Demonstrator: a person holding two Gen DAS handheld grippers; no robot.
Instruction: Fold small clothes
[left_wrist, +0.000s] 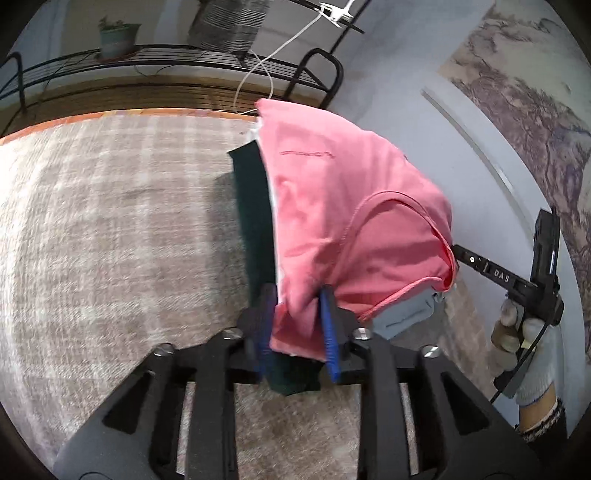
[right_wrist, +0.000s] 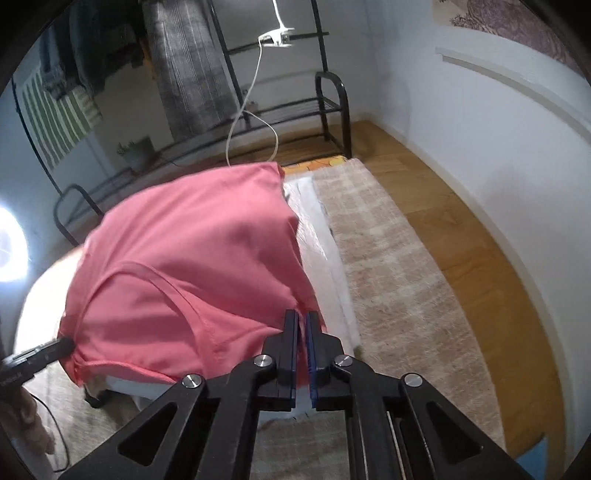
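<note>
Your pink cotton top (left_wrist: 354, 221) hides most of the dark green cloth (left_wrist: 253, 206) beneath it. It hangs stretched above the beige checked rug (left_wrist: 110, 221), neckline seam showing. Your left gripper (left_wrist: 295, 325) pinches one bunched corner; your right gripper (right_wrist: 303, 354) clamps the other edge.

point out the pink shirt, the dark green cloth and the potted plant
pink shirt (right_wrist: 192, 266), right wrist view, middle of the fabric
dark green cloth (left_wrist: 255, 206), left wrist view, its visible strip
potted plant (left_wrist: 116, 40), left wrist view, the pot

Matt pink cloth garment (right_wrist: 192, 258), rough woven rug (left_wrist: 110, 221), glossy wood floor (right_wrist: 461, 229).
</note>
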